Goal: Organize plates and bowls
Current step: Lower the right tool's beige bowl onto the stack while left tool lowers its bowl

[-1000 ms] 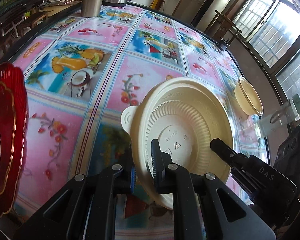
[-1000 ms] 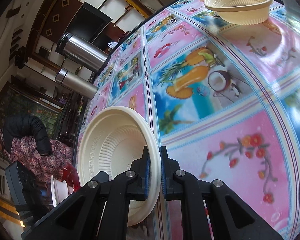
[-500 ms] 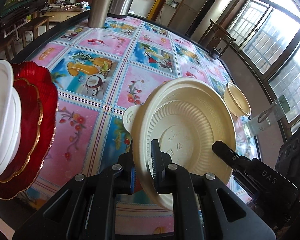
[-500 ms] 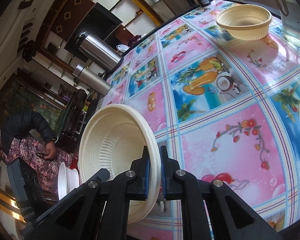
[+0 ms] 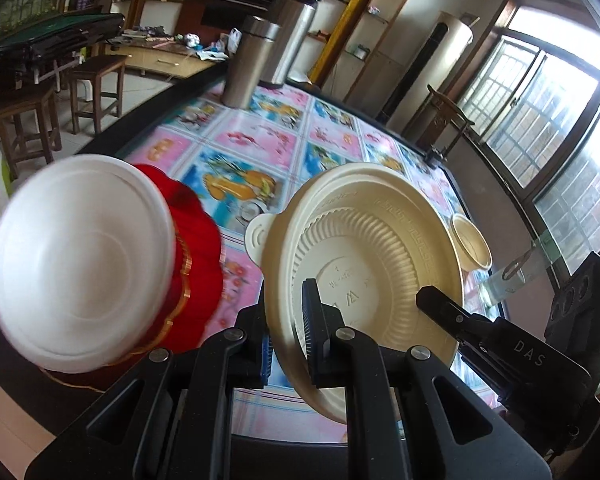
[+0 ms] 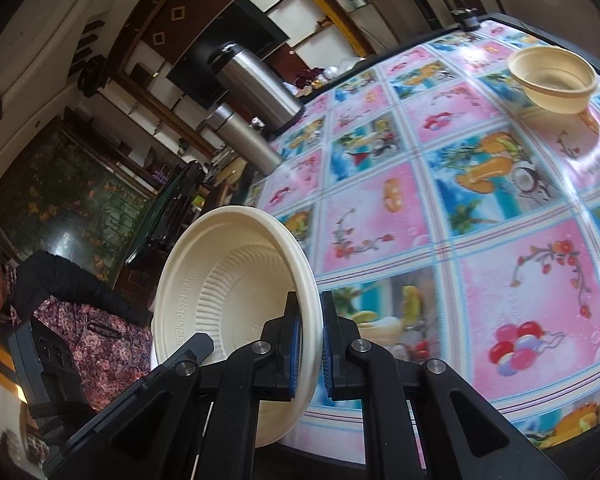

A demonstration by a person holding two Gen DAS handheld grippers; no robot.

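While both claws clamped the cream plate (image 5: 380, 248) above the floral tablecloth (image 6: 480, 208), only the left view showed red plates (image 5: 196, 272).

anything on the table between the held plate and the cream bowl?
No. Right wrist view shows only bare patterned tablecloth between the cream plate in the right gripper and the bowl.

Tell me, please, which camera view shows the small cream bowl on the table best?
The right wrist view: the small cream bowl stands unobstructed on the table, its inside and ribbed wall visible. In the left wrist view it is smaller, seen on edge, partly hidden behind the large cream bowl.
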